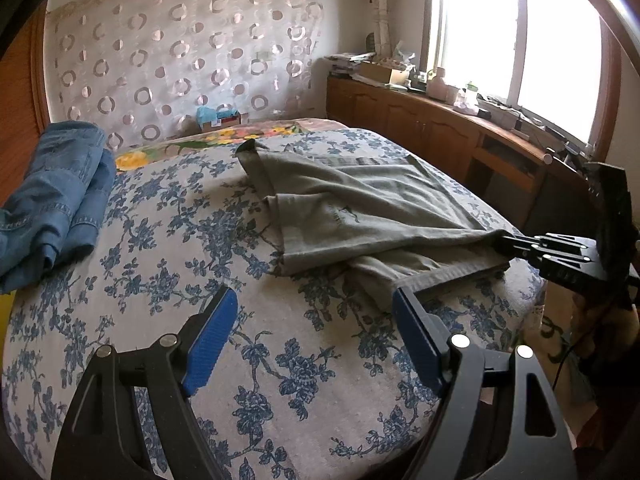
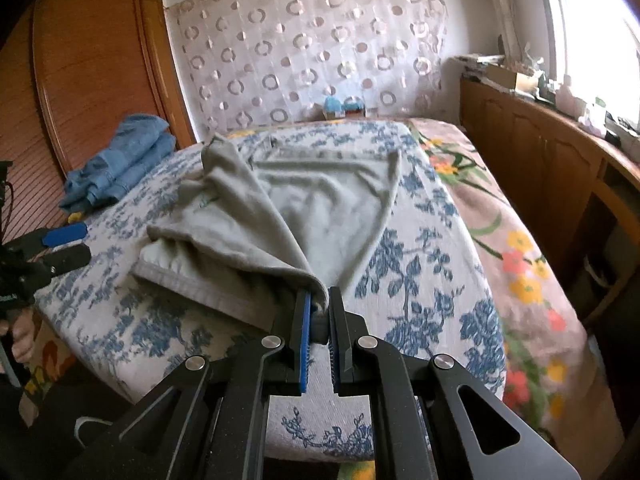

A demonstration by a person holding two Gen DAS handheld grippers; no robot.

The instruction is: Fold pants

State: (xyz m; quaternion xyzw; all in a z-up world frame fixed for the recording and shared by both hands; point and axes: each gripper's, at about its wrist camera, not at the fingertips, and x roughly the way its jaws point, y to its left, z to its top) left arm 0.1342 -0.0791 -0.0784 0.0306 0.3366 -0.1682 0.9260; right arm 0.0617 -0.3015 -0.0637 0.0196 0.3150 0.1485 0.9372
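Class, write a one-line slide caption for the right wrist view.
Right gripper pinches a corner of the grey pants on the floral bed.

The pants (image 1: 372, 208) lie on the bed (image 1: 168, 288), in the middle and over to its right edge. The folded jeans (image 1: 52, 200) lie at the bed's left edge, well apart from them. A box (image 1: 222, 117) sits at the far edge.

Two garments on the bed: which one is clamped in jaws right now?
The grey pants, spread mid-bed: the right gripper is shut on their near edge. The blue jeans lie bundled at the far left, untouched. The left gripper is open, holding nothing.
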